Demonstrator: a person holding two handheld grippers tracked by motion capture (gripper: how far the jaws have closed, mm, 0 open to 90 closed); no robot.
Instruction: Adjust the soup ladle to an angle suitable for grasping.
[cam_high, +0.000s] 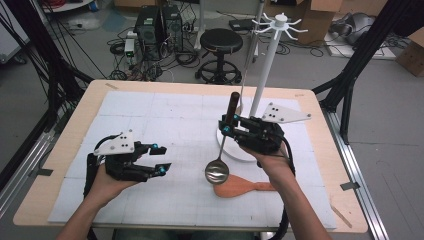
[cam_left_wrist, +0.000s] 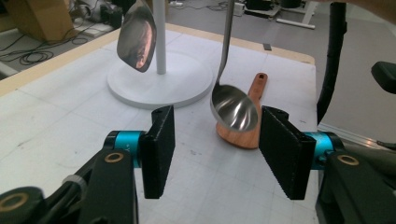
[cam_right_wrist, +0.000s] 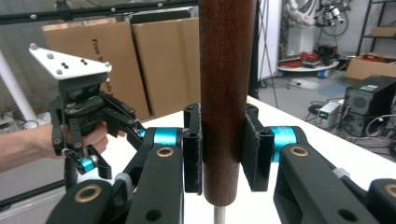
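White foam mat (cam_high: 165, 125) covered a wooden table (cam_high: 65, 150). A white rack stand (cam_high: 267, 65) stood on its round base (cam_left_wrist: 140, 88) at mid-right, a hanging spoon (cam_left_wrist: 137, 36) beside the pole. Wooden spatula (cam_high: 240, 187) lay flat on the mat. Beyond: black stool (cam_high: 220, 42), computer towers (cam_high: 160, 25), cardboard boxes (cam_right_wrist: 116, 60).

Ladle (cam_high: 218, 171) hangs over spatula (cam_high: 240, 187), before stand base (cam_high: 235, 152); left claw (cam_high: 161, 158) leftward.
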